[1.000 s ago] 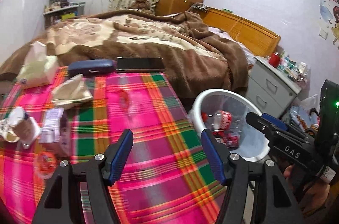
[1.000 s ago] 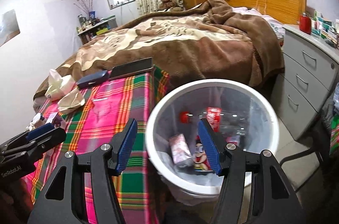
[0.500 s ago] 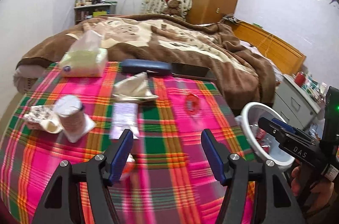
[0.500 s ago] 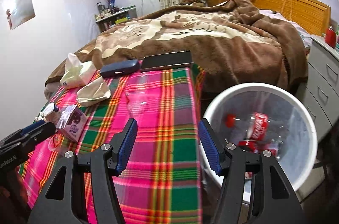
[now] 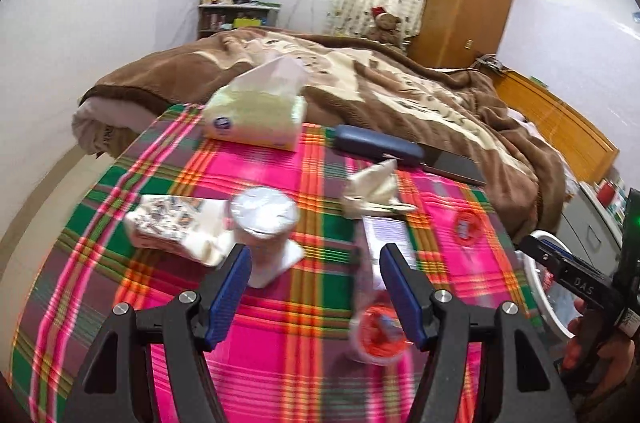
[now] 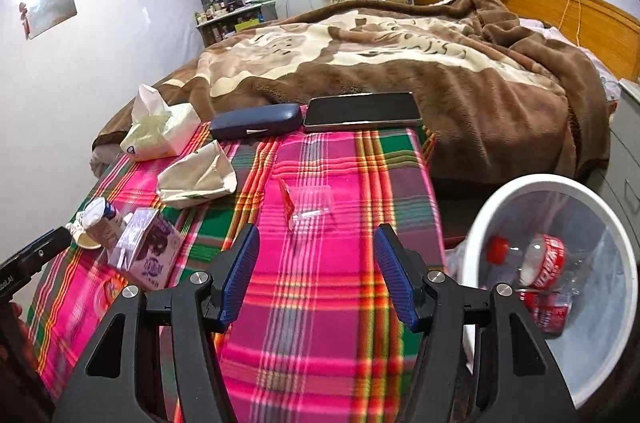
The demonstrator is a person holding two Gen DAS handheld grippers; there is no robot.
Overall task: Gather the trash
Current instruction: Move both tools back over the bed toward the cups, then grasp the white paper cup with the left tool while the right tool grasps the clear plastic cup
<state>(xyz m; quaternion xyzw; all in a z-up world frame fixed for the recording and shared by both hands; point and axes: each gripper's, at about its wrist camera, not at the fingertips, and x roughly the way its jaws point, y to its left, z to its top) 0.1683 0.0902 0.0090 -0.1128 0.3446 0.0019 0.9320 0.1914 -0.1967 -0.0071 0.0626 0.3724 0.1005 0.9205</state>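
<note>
Left gripper [image 5: 314,281]: jaws spread wide, nothing between them; it hangs over the plaid tablecloth [image 5: 280,363], with a foil-topped cup [image 5: 264,223] just ahead by its left finger and a red-lidded cup [image 5: 378,335] by its right finger
Right gripper [image 6: 316,273]: jaws also apart and empty; bare cloth lies between the fingers
Table edges: the cloth's far edge meets the brown blanket [image 6: 400,63]; a glasses case [image 6: 256,121] and tablet [image 6: 362,111] lie along it
Trash on the table: crumpled paper bag [image 6: 196,175]; clear wrapper [image 6: 308,201]; small carton [image 6: 150,249]; patterned packet [image 5: 168,221]
Bin: white bin [image 6: 520,183] stands beside the table's right edge; it holds red-labelled bottles [image 6: 536,265]
Hard to read: the near cloth is blurred; the bin is cut off in the left view
</note>
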